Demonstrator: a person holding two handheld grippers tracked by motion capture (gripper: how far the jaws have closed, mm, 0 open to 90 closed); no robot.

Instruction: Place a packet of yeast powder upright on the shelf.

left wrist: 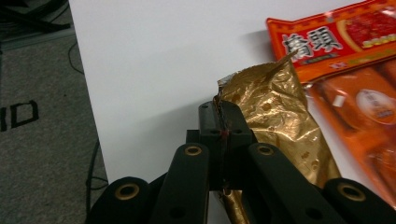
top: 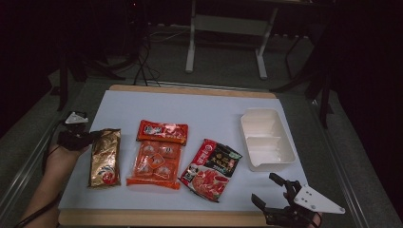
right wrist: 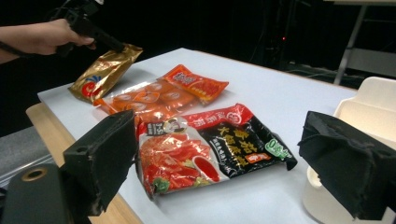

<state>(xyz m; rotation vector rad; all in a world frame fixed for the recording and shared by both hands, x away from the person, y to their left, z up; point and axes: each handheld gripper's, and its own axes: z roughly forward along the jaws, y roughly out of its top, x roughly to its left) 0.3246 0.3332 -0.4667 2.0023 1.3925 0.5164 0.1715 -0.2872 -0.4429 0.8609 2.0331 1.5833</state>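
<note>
A gold foil packet (top: pixel 105 157) lies at the left of the white sheet. My left gripper (top: pixel 93 136) is shut on its far top corner, and that end is raised off the sheet. In the left gripper view the closed jaws pinch the crinkled gold packet (left wrist: pixel 280 121) at its edge, gripper (left wrist: pixel 219 116). In the right gripper view the gold packet (right wrist: pixel 105 70) hangs tilted from the left gripper (right wrist: pixel 119 46), its lower end on the table. My right gripper (top: pixel 272 189) stands open near the front right edge, jaws wide with nothing between them (right wrist: pixel 219 163).
An orange snack pack (top: pixel 158 154) lies in the middle and a red-and-black packet (top: pixel 210 168) lies to its right. A white two-compartment tray (top: pixel 266 138) stands at the right. The wooden table edge (top: pixel 161 217) runs along the front.
</note>
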